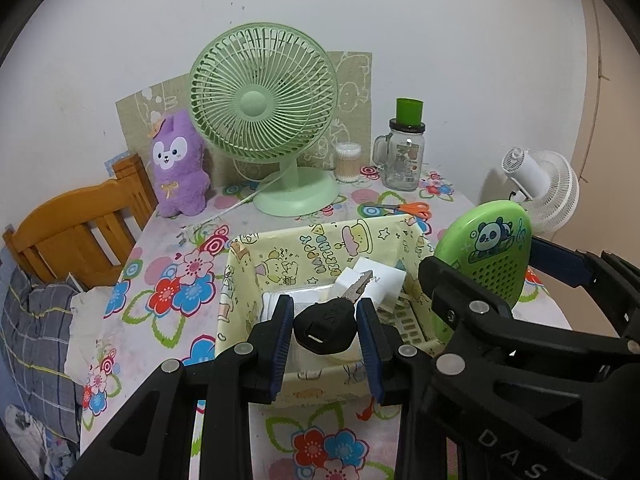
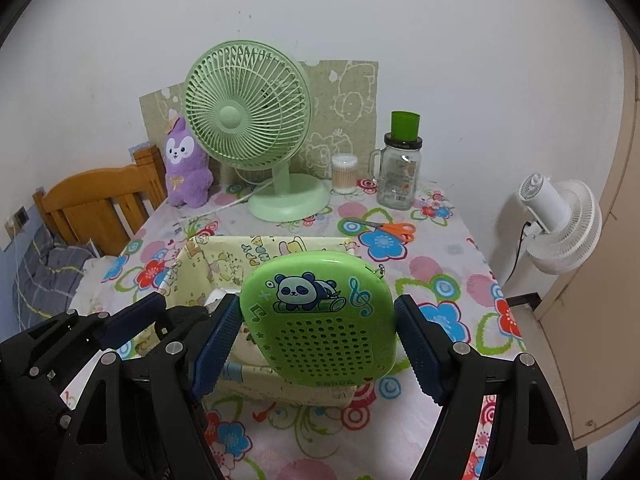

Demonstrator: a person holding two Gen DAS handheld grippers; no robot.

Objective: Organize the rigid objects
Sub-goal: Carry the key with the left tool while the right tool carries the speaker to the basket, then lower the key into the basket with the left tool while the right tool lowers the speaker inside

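Both tongs, left (image 1: 325, 330) and right (image 2: 320, 334), clamped, angled downward.

Worktop cloth (image 2: 440, 240): white w/ red, blue, pink flowers. Box (image 1: 320, 240) on it: pale yellow, cartoon print. Behind box: mint-green fan (image 1: 264, 104), purple plush (image 1: 180, 168), orange-handled scissors (image 2: 396, 230).

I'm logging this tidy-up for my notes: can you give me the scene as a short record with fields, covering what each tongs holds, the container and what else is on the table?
left tongs: shut on a black-headed key, over the box
right tongs: shut on a green panda case
container: yellow cartoon-print box, open, white items already inside
table: floral cloth
at the back: green fan, purple plush, glass jar, cotton swabs, orange scissors
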